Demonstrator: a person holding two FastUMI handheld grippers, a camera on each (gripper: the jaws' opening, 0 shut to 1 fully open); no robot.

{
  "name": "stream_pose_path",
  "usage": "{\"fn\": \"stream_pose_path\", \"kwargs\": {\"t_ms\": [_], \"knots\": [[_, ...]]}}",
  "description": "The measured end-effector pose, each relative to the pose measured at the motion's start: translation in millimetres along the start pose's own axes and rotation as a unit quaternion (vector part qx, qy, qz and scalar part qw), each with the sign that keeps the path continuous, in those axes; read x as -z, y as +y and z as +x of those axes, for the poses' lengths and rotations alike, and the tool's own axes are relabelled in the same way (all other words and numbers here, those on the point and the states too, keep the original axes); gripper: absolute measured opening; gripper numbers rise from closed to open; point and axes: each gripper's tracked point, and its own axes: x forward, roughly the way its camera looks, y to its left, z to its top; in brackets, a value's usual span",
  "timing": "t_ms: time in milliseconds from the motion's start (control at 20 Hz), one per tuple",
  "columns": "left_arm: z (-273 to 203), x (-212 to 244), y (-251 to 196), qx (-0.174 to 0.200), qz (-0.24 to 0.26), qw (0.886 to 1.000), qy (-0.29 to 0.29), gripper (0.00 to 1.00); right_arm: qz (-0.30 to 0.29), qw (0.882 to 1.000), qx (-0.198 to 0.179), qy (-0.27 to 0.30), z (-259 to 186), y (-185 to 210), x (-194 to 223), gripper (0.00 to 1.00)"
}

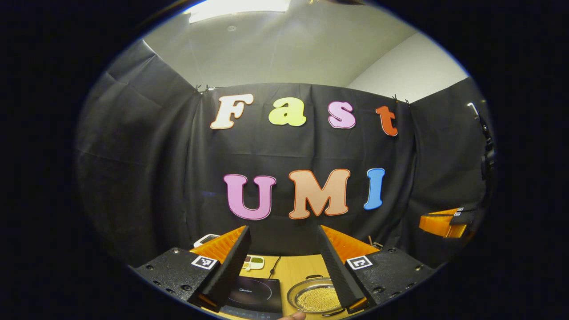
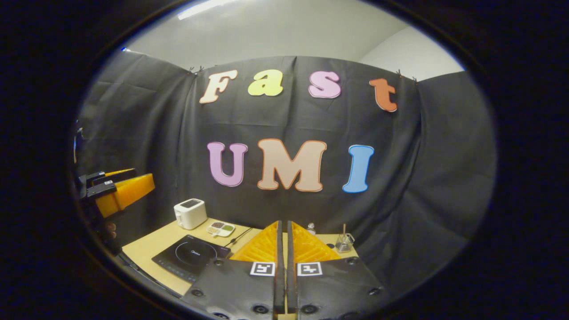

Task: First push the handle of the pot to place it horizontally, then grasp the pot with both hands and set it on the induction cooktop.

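Left gripper (image 1: 284, 271) raised above table (image 1: 298, 266), fingers spread wide, nothing between them. Between fingers, below: induction cooktop (image 1: 254, 294) on left, pot (image 1: 314, 297) just beside it on right, holding small yellow grains. Right gripper (image 2: 282, 249) with fingers pressed together, holding nothing, above table. White toaster (image 2: 190, 213) and small divided dish (image 2: 221, 229) stand behind cooktop.

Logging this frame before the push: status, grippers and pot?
Left gripper open, held high above table. Right gripper shut, empty. Pot on table beside cooktop, not on it, untouched. Nothing in the way.
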Motion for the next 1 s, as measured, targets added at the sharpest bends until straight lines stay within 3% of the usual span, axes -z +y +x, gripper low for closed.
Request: {"fn": "stream_pose_path", "kwargs": {"t_ms": [100,200,450,500,600,750,800,850,950,1000], "knots": [[8,3,-2,-0.004,0.007,1.000,0.006,0.90,0.014,1.000,-0.014,0.010,6,-2,10,0.00],[14,4,-6,-0.012,0.012,1.000,0.010,0.86,0.021,0.999,-0.022,0.015,16,-7,16,0.07],[31,22,-21,-0.024,0.017,0.999,0.034,0.90,0.037,0.997,-0.057,0.030,41,-15,37,0.00],[34,25,-22,-0.030,0.019,0.998,0.044,0.95,0.038,0.997,-0.065,0.037,46,-15,45,0.03],[38,29,-22,-0.035,0.012,0.998,0.047,0.91,0.040,0.994,-0.080,0.057,55,-9,61,0.00],[48,39,-18,-0.032,0.009,0.998,0.060,0.91,0.057,0.990,-0.088,0.090,60,2,84,0.00],[52,40,-12,-0.032,0.006,0.998,0.059,0.87,0.059,0.989,-0.089,0.102,60,9,94,0.02],[55,43,-9,-0.028,0.001,0.998,0.061,0.91,0.059,0.988,-0.088,0.115,61,15,105,0.03],[64,52,1,-0.012,-0.003,0.998,0.064,0.87,0.057,0.985,-0.079,0.140,64,29,125,0.02],[68,57,8,-0.004,-0.001,0.998,0.069,0.94,0.062,0.983,-0.071,0.154,66,36,135,0.02]]}}
